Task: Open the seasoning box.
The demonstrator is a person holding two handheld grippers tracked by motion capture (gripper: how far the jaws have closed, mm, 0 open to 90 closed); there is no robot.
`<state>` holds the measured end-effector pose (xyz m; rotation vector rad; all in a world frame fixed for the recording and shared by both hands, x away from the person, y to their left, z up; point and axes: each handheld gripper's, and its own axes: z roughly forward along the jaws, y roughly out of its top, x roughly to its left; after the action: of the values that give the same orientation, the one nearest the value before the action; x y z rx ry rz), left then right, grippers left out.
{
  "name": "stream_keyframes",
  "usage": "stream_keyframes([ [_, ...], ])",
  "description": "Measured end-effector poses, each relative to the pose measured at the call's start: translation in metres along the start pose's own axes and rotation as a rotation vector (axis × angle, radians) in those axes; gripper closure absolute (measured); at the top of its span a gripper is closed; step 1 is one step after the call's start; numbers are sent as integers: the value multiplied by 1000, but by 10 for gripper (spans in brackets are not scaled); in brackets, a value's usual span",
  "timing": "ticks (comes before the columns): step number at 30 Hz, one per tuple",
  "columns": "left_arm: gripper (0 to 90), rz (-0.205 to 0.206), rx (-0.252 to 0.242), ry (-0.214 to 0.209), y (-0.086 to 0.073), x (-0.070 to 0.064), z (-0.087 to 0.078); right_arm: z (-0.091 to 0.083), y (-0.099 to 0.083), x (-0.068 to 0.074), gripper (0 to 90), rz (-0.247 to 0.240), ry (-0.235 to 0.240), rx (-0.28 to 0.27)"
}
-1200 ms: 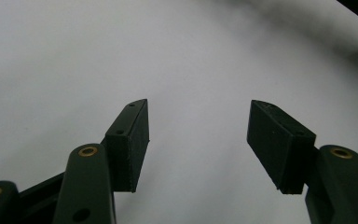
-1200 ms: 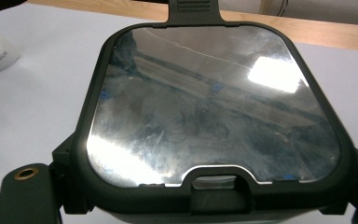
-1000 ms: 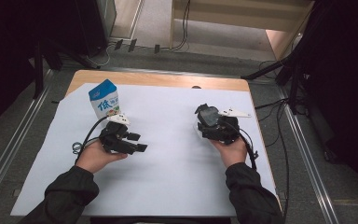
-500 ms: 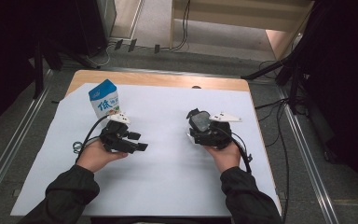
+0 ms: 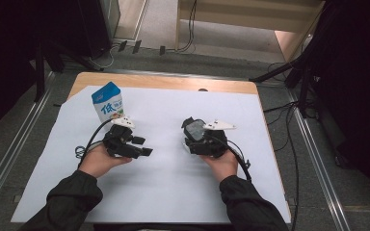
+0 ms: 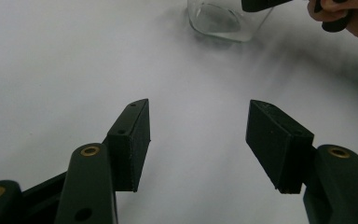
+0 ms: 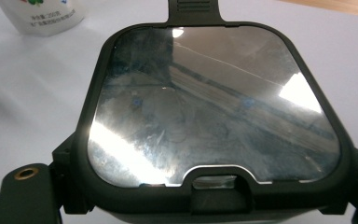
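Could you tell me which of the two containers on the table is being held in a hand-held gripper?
The clear glass container with the dark-framed lid sits between the jaws of the right hand-held gripper. The blue-and-white carton stands free behind the left hand-held gripper.

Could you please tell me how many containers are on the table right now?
2: a milk carton stands at the far left, and a lidded glass box sits between the right gripper's jaws.

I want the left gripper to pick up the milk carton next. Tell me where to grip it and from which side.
Grip the milk carton across its flat side walls at mid-height, below the sloped gable top, where the faces look parallel. It stands upright just beyond the open left gripper, so a level approach from the person's side seems best. The white sheet around it gives room.
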<state>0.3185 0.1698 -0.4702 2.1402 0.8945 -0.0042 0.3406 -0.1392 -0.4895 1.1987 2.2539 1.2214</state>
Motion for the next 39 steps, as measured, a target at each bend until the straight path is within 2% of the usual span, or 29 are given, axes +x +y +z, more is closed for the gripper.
stream_keyframes([
  [9,409,4,6,1,0,0,0,12,-2,19,160,-43,41,22],
  [17,405,6,8,-3,0,0,1,15,-5,27,159,-93,28,12],
  [33,399,5,8,-4,-1,0,2,10,-3,25,127,-84,72,12],
  [39,398,3,5,-5,0,0,2,-4,4,21,114,-52,119,-12],
])
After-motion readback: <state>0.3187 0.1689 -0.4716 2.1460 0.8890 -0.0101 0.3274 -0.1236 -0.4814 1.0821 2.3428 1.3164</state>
